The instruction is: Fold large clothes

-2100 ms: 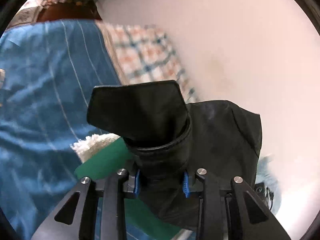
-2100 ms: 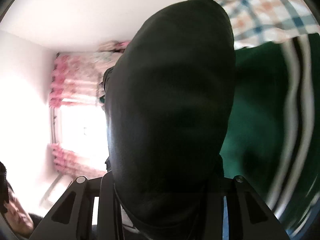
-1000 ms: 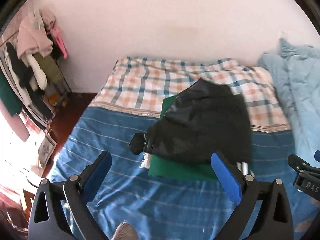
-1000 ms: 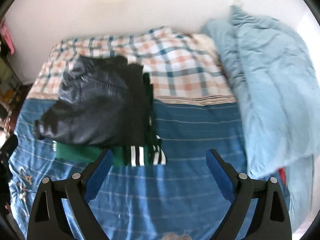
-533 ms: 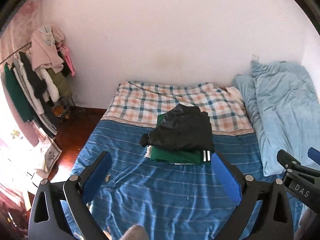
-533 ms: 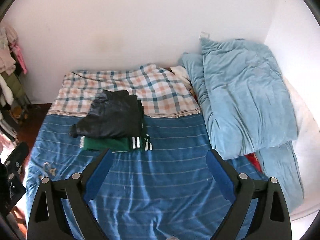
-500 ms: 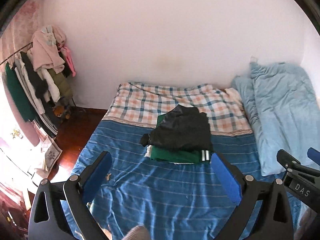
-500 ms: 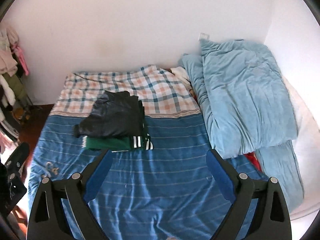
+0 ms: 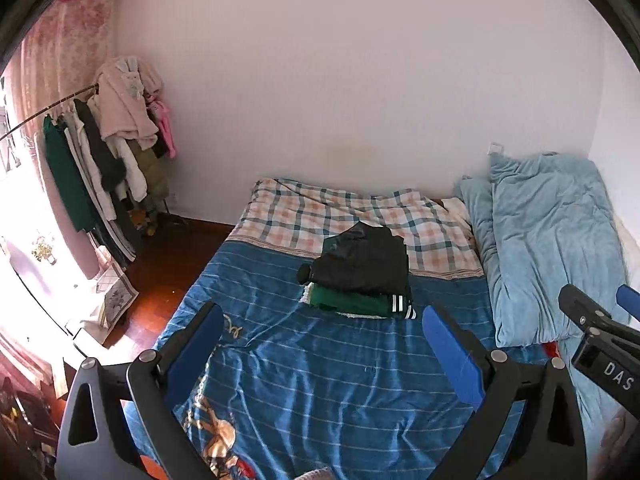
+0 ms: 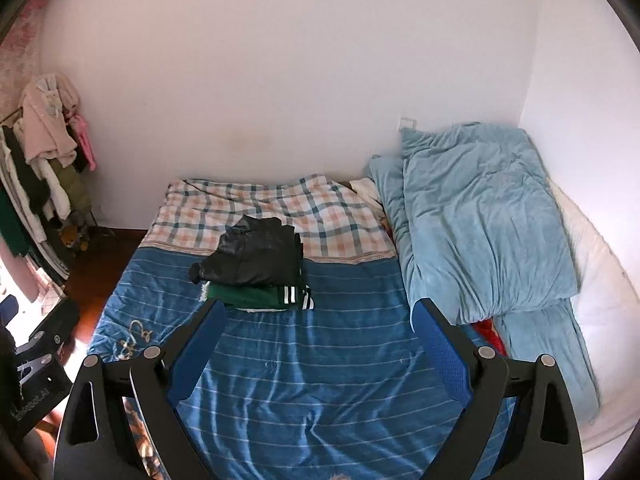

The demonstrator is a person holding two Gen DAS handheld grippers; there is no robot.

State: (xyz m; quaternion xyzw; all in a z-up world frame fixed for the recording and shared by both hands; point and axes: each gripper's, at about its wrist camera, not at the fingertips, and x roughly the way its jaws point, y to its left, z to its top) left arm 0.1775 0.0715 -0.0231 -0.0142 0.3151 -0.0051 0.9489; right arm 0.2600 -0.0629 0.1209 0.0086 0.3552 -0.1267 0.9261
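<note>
A folded black jacket [image 9: 362, 264] lies on top of a folded green garment with white stripes [image 9: 352, 303], stacked mid-bed where the blue striped sheet [image 9: 320, 380] meets the checked one. The stack also shows in the right wrist view: the jacket [image 10: 252, 258] on the green garment [image 10: 256, 297]. My left gripper [image 9: 320, 350] is open and empty, well back from the stack. My right gripper [image 10: 316, 346] is open and empty too, also held back over the near bed. The right gripper's side shows at the left view's right edge [image 9: 600, 340].
A light blue duvet [image 10: 480, 220] is piled along the bed's right side against the wall. A checked sheet [image 9: 352, 216] covers the far end. A clothes rack [image 9: 100, 160] with hanging garments stands left of the bed over dark wood floor [image 9: 160, 272].
Both grippers let go of the black jacket, opened and pulled far back from the bed. The jacket now rests on the green garment. In the last half second almost nothing moved.
</note>
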